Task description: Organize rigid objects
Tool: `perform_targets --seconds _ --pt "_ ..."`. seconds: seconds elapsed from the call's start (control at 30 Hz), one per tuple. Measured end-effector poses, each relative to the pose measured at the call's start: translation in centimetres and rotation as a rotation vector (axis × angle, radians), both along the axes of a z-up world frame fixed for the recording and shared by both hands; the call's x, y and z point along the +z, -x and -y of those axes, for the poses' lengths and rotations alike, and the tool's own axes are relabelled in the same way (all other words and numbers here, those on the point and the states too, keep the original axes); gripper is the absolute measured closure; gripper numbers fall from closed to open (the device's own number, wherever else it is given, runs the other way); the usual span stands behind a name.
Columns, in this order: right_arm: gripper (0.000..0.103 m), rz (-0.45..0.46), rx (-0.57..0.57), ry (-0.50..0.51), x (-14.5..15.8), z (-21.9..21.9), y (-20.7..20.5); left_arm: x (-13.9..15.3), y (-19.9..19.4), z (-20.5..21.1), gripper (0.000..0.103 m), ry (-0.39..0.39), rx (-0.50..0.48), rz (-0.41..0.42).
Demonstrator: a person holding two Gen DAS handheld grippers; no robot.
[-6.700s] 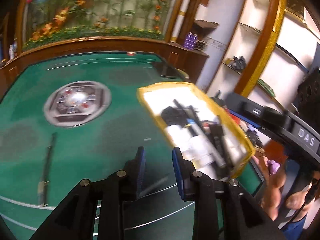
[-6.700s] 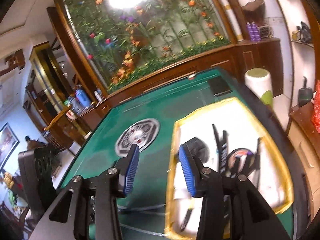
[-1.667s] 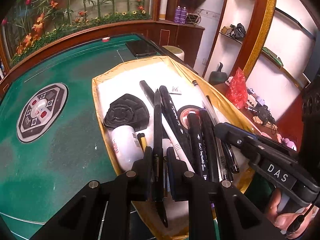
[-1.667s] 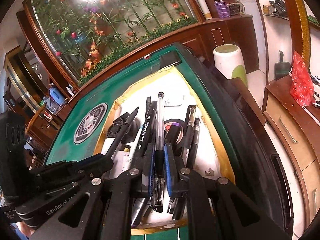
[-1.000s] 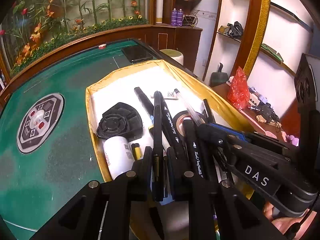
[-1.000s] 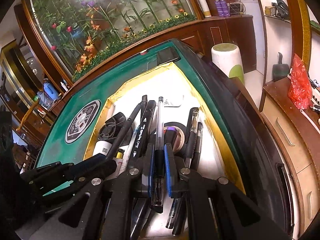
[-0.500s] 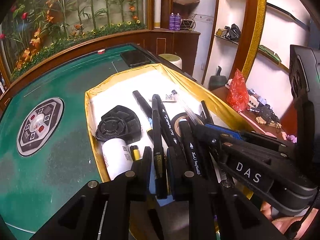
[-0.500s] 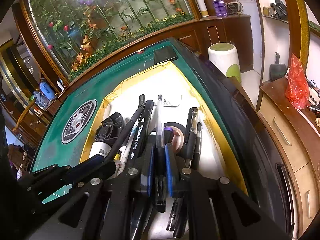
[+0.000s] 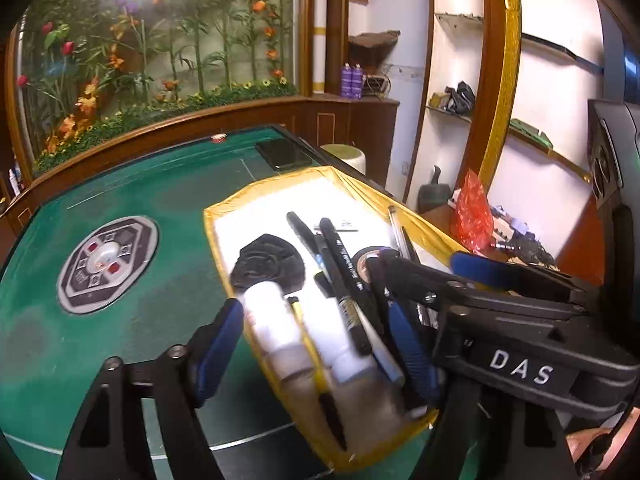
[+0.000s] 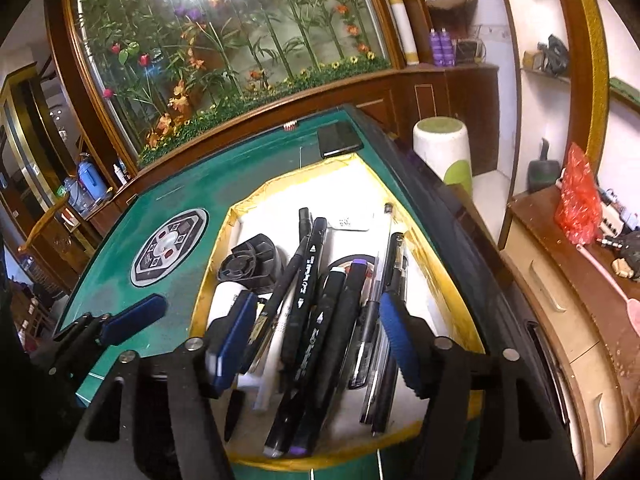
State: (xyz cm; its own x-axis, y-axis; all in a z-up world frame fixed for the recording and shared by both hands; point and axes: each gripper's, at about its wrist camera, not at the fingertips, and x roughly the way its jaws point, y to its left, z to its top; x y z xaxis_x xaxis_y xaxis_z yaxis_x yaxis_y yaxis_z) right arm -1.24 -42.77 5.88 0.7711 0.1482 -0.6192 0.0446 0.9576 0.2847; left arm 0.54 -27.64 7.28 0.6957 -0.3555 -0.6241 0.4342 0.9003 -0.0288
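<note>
Side by side, the left gripper [image 9: 316, 344] and right gripper [image 10: 316, 340] hover with jaws opening, empty, over pens and markers [image 10: 316, 304] lying in the yellow-rimmed tray [image 10: 448, 280] on the green table [image 9: 132, 320]. Light, stiff and probably slick, each pen is likely best pinched mid-barrel.

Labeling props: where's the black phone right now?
Right wrist view: black phone lies flat at the green table's far right corner, just beyond the yellow-rimmed tray.
</note>
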Motion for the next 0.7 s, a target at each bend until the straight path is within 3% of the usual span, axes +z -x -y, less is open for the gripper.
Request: perform_targets --seconds 0.1,0.17,0.4,0.53,0.7 --pt "0.029 0.033 -0.016 0.043 0.3 -1.0 1.4 -0.1 1.5 -1.9 0.020 0.009 0.028 0.029" --pt "0.026 0.051 -0.028 0.076 0.3 -1.8 2.4 -0.3 2.2 -2.9 0.010 0.009 0.045 0.036" --pt "0.017 0.144 -0.154 0.137 0.0 -2.9 5.9 -0.4 4.3 -7.0 0.004 0.037 0.102 0.095" --pt "0.017 0.186 -0.195 0.174 -0.5 -3.5 7.5 -0.6 5.2 -8.5 0.001 0.002 0.110 0.121" --pt "0.017 0.184 -0.164 0.203 -1.3 -5.3 8.3 -1.6 5.7 -9.8 0.001 -0.069 0.168 0.129"
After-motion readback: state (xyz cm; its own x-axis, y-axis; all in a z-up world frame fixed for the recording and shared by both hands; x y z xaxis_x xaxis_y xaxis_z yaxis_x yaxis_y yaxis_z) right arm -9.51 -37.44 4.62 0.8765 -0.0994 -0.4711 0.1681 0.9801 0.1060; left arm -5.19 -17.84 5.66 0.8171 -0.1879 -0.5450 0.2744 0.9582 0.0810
